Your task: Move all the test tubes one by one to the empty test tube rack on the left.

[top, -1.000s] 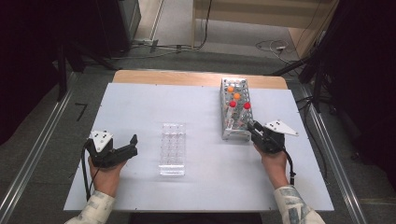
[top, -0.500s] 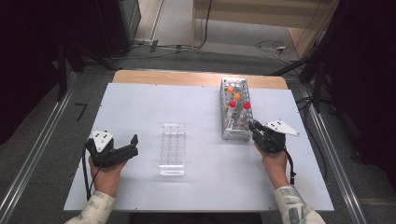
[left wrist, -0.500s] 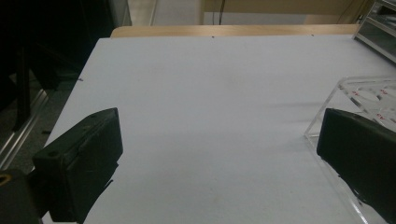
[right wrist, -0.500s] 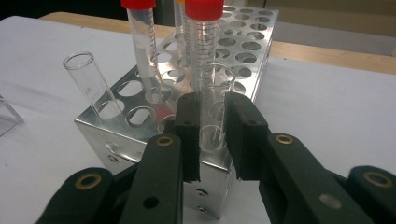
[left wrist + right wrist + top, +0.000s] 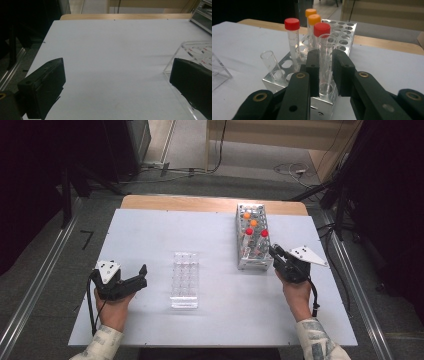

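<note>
An uncapped clear tube (image 5: 325,65) is clamped between the fingers (image 5: 313,72) of the right gripper (image 5: 276,255) — the pads sit tight on both sides of the glass, and the tube stands upright in a hole at the near corner of the metal rack (image 5: 254,237). In the right gripper view, a second uncapped tube (image 5: 271,65) is seen leaning in a hole further left in the same rack, and four capped tubes stand behind: two with red caps (image 5: 292,24) and two with orange caps (image 5: 314,19). The rack is placed on the right part of the desk (image 5: 210,230), running away toward the far edge.

The left gripper (image 5: 139,277) is held low over the desk's near left part with its fingers (image 5: 47,87) spread wide and nothing between them. A clear plastic rack (image 5: 185,279) lies just to its right, near the middle of the desk — its corner is caught at the edge of the left gripper view (image 5: 195,51), right beside one finger, though whether it's actually touched can't be told. The two racks are kept well apart.
</note>
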`<state>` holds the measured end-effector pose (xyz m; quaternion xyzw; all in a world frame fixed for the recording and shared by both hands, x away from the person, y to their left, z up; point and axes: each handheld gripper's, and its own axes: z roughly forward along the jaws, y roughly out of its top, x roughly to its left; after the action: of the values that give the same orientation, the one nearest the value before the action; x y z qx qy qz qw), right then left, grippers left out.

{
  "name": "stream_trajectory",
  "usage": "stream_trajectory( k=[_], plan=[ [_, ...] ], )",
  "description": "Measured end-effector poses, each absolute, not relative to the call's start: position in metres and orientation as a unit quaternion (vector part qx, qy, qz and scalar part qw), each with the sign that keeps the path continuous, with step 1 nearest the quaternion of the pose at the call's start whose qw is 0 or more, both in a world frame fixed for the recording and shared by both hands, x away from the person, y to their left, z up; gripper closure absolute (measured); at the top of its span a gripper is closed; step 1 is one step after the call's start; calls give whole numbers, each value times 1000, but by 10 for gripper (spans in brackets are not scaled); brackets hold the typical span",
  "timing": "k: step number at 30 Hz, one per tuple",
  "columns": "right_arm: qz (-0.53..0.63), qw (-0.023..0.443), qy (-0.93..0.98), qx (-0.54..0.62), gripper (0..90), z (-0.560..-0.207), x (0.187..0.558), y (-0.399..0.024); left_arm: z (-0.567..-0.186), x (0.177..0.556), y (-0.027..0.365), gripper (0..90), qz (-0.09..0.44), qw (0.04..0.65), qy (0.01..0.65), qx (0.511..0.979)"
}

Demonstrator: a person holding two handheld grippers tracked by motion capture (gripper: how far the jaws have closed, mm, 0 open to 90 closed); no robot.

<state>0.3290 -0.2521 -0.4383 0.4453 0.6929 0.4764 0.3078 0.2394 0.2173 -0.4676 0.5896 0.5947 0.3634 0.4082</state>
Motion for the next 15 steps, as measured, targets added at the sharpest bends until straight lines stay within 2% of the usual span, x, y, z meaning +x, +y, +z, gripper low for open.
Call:
stream_trajectory(
  k=[15],
  plan=[
    [498, 307, 682, 439, 735, -422, 318, -256, -467, 238, 218, 12, 366, 411, 594, 587]
  ],
)
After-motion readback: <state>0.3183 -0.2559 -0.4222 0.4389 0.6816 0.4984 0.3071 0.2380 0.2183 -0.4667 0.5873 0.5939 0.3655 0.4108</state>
